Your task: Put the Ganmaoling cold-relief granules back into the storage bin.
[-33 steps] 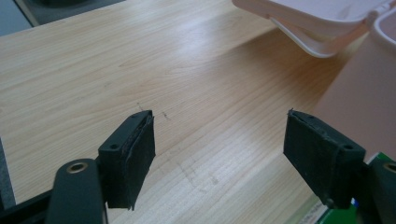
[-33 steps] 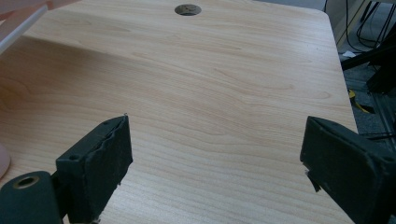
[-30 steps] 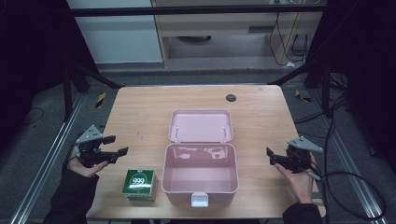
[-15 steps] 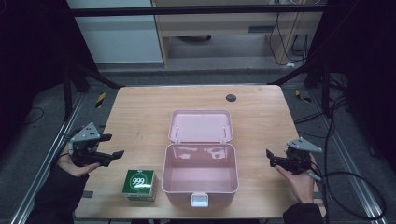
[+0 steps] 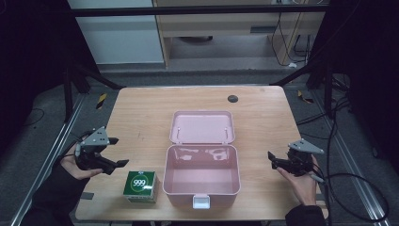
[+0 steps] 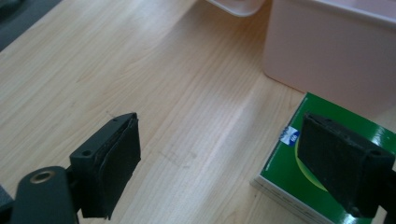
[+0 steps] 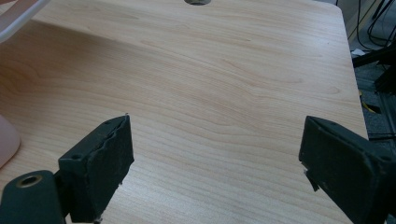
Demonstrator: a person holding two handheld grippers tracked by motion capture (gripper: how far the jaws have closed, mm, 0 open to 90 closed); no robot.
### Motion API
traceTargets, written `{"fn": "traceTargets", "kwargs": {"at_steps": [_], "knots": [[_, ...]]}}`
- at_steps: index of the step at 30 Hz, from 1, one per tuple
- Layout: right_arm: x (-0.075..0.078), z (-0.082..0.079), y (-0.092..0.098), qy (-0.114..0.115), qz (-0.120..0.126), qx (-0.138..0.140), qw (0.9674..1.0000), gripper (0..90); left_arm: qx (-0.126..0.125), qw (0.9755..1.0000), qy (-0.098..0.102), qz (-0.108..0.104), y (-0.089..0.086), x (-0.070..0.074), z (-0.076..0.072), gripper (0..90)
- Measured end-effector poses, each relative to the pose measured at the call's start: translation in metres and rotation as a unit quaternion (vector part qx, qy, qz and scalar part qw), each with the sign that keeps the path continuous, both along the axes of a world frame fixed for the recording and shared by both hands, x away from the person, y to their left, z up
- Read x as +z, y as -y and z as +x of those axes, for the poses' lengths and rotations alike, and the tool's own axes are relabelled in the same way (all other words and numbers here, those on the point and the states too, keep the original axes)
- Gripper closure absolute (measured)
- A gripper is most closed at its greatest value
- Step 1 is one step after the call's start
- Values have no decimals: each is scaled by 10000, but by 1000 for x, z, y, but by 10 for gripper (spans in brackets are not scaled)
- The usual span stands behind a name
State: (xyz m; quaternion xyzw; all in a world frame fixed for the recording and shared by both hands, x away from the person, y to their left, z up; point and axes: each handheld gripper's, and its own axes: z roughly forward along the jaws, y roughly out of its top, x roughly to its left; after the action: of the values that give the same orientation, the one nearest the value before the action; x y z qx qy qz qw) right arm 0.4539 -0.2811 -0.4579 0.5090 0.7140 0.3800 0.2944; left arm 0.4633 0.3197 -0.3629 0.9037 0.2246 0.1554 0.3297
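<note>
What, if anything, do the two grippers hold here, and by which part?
Nothing is held. The left gripper has just been opening, its jaws apart over the table, short of the green box. The right gripper is open over bare wood.

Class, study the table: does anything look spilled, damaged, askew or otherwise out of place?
Nothing stands out. The pink box sits squarely with its lid open behind it, apparently empty, and the green carton lies flat beside it, intact. No spills on the table.
</note>
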Motion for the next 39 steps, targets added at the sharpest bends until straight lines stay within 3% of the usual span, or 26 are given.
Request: {"fn": "traceTargets", "kwargs": {"at_steps": [8,19,29,32,36,39], "knots": [[-1,0,0,-45,-19,44,10000,102,-457,9979,-172,432,13,-1,-3,107],[-1,0,-1,-149,-68,112,9998,102,-702,9947,-292,688,22,-3,-7,102],[-2,1,-2,-221,-125,158,9996,101,-1126,9885,-427,913,35,-5,-14,99],[-2,1,-2,-220,-127,171,9995,101,-1170,9877,-438,935,37,-6,-15,99],[-3,1,-2,-222,-147,176,9995,100,-1327,9845,-518,1020,42,-7,-16,98],[-3,1,-2,-222,-156,179,9995,99,-1376,9834,-543,1047,44,-8,-16,97]]}}
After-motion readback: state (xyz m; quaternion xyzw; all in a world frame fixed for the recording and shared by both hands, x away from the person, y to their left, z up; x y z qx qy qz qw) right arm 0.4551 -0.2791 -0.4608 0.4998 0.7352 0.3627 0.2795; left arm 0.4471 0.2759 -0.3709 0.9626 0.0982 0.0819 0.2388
